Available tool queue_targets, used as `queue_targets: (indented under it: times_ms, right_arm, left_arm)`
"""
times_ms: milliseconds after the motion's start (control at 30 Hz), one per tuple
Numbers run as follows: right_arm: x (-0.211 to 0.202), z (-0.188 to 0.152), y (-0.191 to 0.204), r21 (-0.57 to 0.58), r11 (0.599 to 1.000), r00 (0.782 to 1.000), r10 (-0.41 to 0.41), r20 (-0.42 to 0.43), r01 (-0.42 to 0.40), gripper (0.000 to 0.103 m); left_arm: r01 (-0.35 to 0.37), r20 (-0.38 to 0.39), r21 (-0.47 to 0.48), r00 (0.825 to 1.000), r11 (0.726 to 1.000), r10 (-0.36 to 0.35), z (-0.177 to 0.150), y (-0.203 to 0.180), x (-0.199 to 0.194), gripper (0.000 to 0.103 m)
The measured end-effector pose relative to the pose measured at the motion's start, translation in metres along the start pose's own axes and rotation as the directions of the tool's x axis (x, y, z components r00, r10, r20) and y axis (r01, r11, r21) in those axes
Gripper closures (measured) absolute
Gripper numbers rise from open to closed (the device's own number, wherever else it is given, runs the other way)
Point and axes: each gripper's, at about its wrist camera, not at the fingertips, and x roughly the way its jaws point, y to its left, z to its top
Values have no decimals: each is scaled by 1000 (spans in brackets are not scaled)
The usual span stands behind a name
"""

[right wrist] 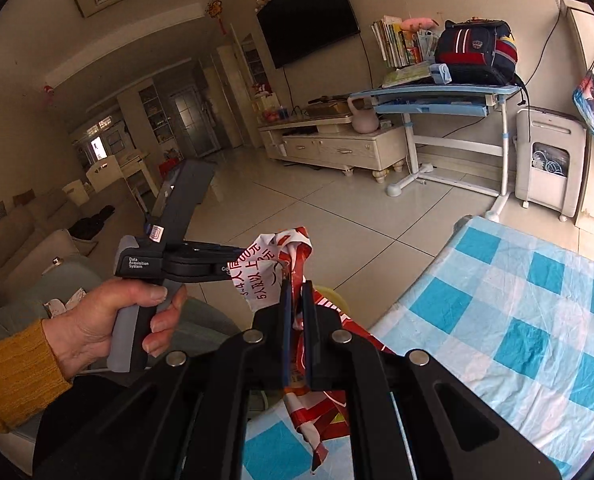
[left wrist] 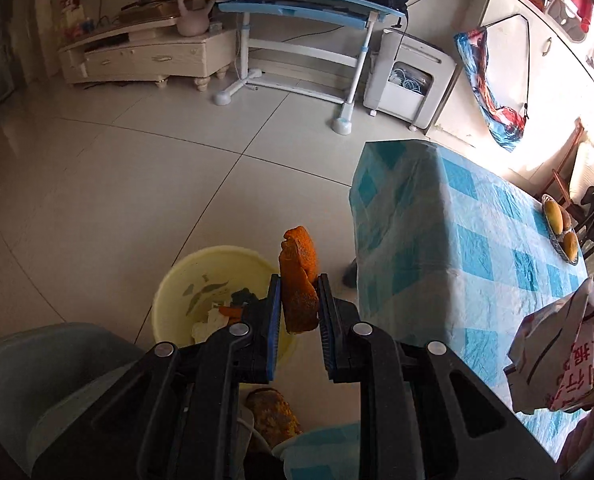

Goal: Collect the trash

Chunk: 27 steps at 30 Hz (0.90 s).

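Two pieces of trash in play at once! The left gripper [left wrist: 299, 300] has its jaws clamped on a curled strip of orange peel [left wrist: 298, 280], pinched around the strip's middle so the top pokes out past the fingertips. Just beyond and to the left of those fingers sits the yellow bin [left wrist: 169, 296], already holding scraps, on the tiled floor [left wrist: 137, 176].

Over on the other side, the right gripper [right wrist: 296, 312] is closed tight on a crumpled red-and-white wrapper [right wrist: 273, 268], which bunches above the tips and trails down below the jaws. The checked tablecloth [right wrist: 517, 304] spreads off to that gripper's right.

My read on handling: the peel looks light, leathery and a bit stiff, so a mid-strip pinch should hold, though a waxy skin could slide. The wrapper looks feather-light, thin and slick; grabbing it where it is bunched thickest seems the safest bet. The drop looks close for the peel, with the bin not quite underneath.
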Motion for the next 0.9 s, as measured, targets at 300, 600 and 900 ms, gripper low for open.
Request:
queue_targets:
  times_ms: [300, 600, 900]
  right_arm:
    - [134, 27, 27, 16, 999, 991, 42, -129, -40, 92]
    - [145, 9, 31, 91, 994, 985, 74, -156, -60, 54]
    - [-13, -35, 33, 51, 993, 994, -106, -15, 106, 11]
  left_arm:
    - [-28, -70, -507, 998, 861, -8, -19, 125, 50, 51]
    - [-173, 108, -447, 963, 878, 246, -7, 109, 1, 32]
    - [-149, 285, -181, 938, 972, 196, 12, -2, -74, 9]
